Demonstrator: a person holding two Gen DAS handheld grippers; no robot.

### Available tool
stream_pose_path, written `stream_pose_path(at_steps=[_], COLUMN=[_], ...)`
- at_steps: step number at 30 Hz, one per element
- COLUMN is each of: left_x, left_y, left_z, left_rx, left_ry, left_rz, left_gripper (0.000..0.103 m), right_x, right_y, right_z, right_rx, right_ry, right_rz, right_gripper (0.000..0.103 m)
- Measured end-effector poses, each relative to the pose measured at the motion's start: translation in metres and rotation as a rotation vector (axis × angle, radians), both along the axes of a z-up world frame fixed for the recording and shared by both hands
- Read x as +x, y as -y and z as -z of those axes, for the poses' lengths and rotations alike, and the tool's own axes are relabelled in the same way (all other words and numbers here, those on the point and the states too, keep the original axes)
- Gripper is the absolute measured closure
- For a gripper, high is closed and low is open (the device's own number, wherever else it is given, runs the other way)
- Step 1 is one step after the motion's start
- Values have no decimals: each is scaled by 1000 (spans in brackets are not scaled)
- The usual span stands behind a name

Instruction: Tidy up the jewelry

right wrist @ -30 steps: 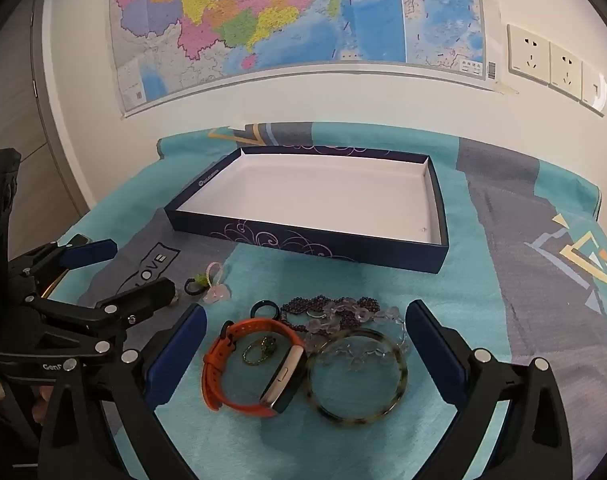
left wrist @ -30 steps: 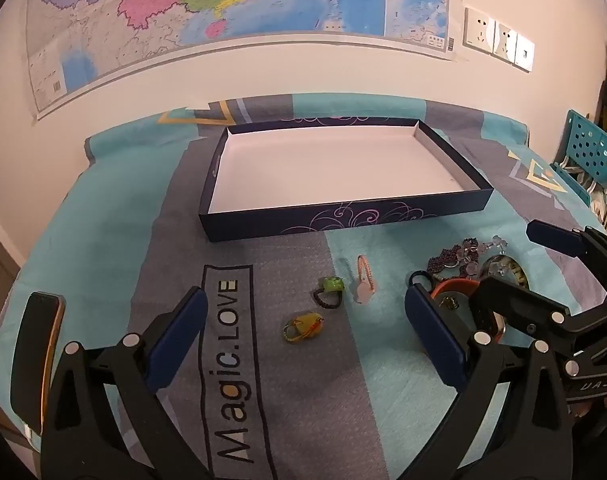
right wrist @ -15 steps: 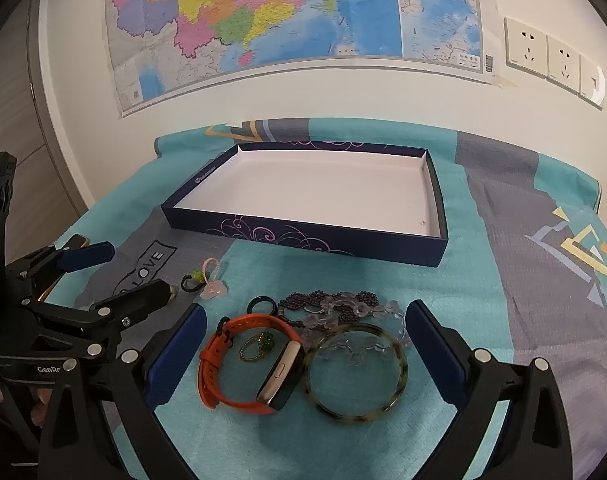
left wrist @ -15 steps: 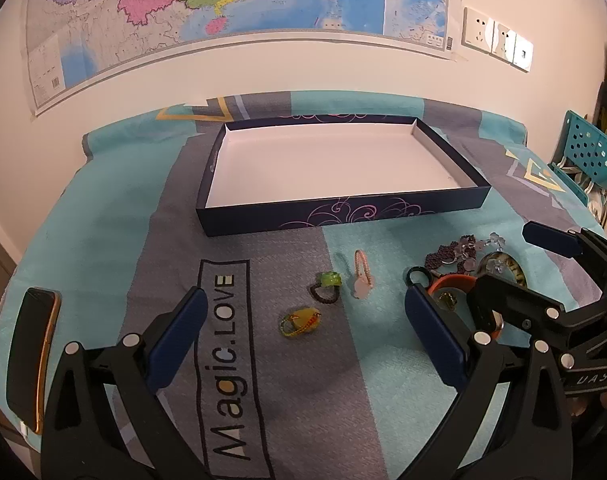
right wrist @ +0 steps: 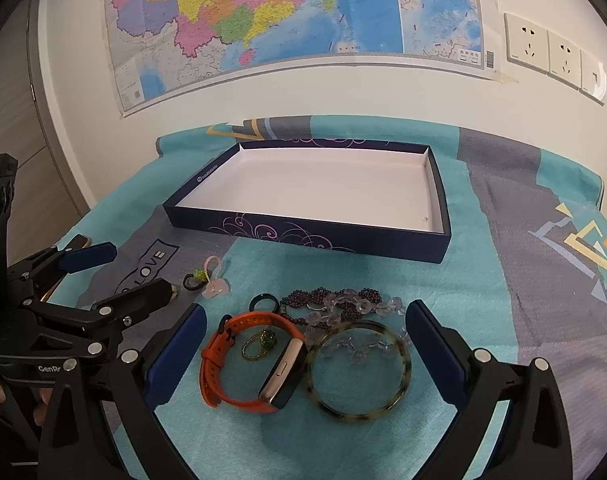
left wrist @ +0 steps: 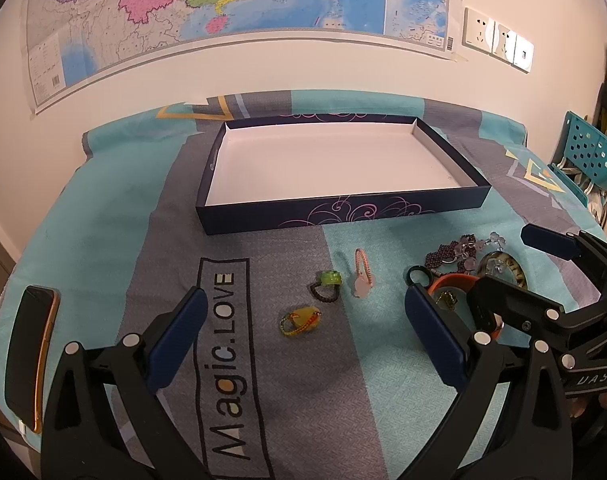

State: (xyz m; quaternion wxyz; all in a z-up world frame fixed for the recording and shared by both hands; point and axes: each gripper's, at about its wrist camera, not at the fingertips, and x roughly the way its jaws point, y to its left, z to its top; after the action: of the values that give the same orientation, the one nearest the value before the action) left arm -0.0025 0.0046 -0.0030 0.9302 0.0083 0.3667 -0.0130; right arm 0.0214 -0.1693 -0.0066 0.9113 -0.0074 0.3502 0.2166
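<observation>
A dark blue box lid (left wrist: 343, 216) with a white inside lies open and bare on the cloth; it also shows in the right wrist view (right wrist: 303, 236). My left gripper (left wrist: 303, 336) is open and empty, above a yellow ring (left wrist: 299, 320), a green-topped ring (left wrist: 327, 286) and a pink charm (left wrist: 361, 276). My right gripper (right wrist: 303, 354) is open and empty, above an orange watch (right wrist: 231, 364), a small gold ring (right wrist: 259, 344), a tortoiseshell bangle (right wrist: 359, 368), a black ring (right wrist: 264, 303) and a bead bracelet (right wrist: 335, 300).
A phone (left wrist: 31, 356) lies at the cloth's left edge. A teal-and-grey printed cloth (left wrist: 103, 240) covers the table. A wall with a map (left wrist: 223, 8) and sockets (left wrist: 499, 40) stands behind. A teal basket (left wrist: 587, 156) sits at the far right.
Both grippers have drawn back and risen slightly, so the box and jewelry sit a little further off. Nothing was taken hold of.
</observation>
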Motion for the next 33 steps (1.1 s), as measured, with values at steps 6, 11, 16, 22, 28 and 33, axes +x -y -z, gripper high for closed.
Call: stream_pose_path(at_steps=[6, 11, 16, 22, 28, 33], left_x=[0, 0, 0, 0, 0, 0], left_y=[0, 1, 1, 1, 1, 2], left_z=[1, 3, 3, 3, 4, 4], left_rx=[0, -1, -2, -2, -2, -1], left_ry=[0, 0, -1, -1, -1, -1], left_rz=[-4, -4, -4, -3, -4, -4], left_gripper=[6, 6, 6, 6, 6, 6], right_x=[1, 1, 2, 2, 2, 2], right_y=[1, 0, 1, 2, 1, 2], right_z=[-1, 0, 1, 1, 1, 1], right_rx=[2, 2, 5, 9, 10, 11], right_ry=[-4, -6, -10, -17, -17, -19], right_rz=[-3, -2, -4, -5, -6, -6], right_gripper=[7, 7, 7, 7, 7, 7])
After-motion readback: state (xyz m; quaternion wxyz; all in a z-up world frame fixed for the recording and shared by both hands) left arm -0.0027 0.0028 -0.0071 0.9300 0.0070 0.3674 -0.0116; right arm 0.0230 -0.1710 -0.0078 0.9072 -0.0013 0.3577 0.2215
